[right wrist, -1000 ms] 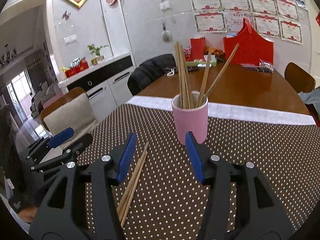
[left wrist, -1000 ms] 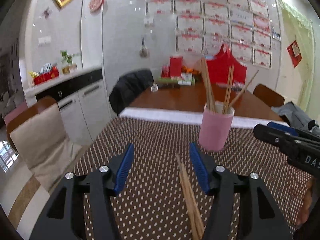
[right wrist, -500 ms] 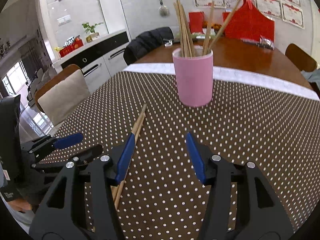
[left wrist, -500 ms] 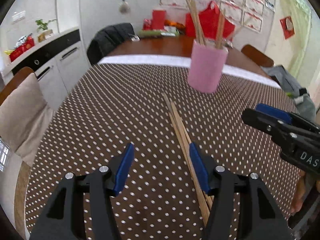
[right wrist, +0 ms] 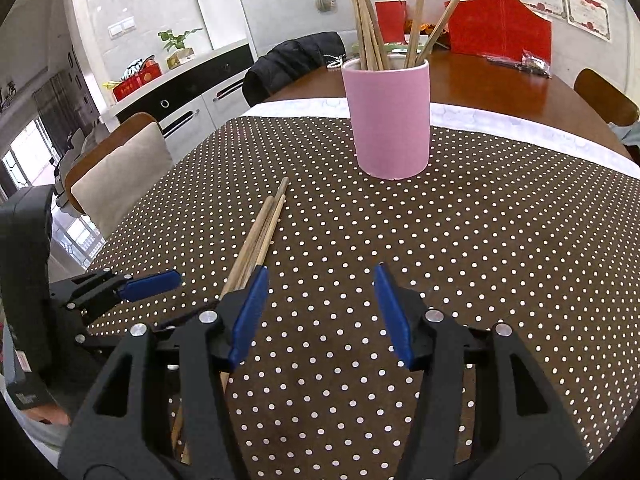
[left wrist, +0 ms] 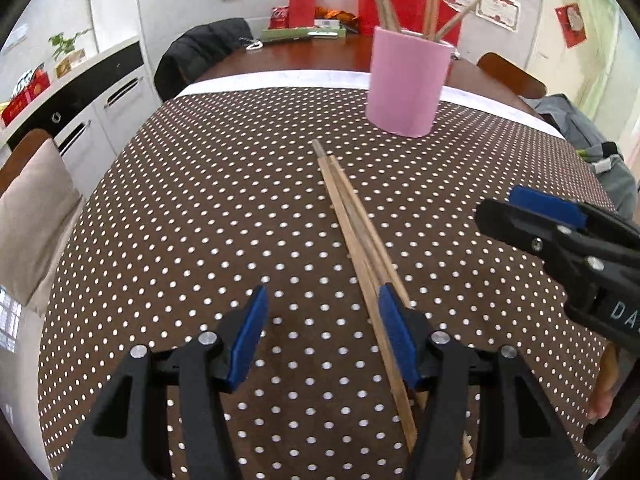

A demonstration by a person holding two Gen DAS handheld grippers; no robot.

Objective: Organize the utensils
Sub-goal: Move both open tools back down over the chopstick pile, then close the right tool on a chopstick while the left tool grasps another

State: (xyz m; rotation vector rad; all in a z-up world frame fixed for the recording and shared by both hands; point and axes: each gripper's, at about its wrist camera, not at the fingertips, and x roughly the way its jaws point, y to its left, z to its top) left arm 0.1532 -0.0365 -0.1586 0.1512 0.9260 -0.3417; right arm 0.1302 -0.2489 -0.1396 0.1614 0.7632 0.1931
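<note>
A black jacket (left wrist: 204,50) hangs on a chair. A red bag (right wrist: 500,26) sits on the table (right wrist: 500,84). Papers (right wrist: 584,4) cover the wall.

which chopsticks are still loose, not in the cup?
The bundle of chopsticks lying flat on the dotted tablecloth, in front of the pink cup. The other chopsticks stand upright inside that cup.

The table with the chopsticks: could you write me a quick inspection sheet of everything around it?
Surface: brown polka-dot tablecloth over a wooden table.
Job's things: loose chopsticks lie flat in a bundle; pink cup stands upright, holding more chopsticks.
Clutter: red bag and small packets at the far end.
Grippers: left gripper and right gripper both open, nothing between the pads.
Cables: nothing seen.
Surroundings: chairs, a black jacket, white cabinets, certificates on the wall.
</note>
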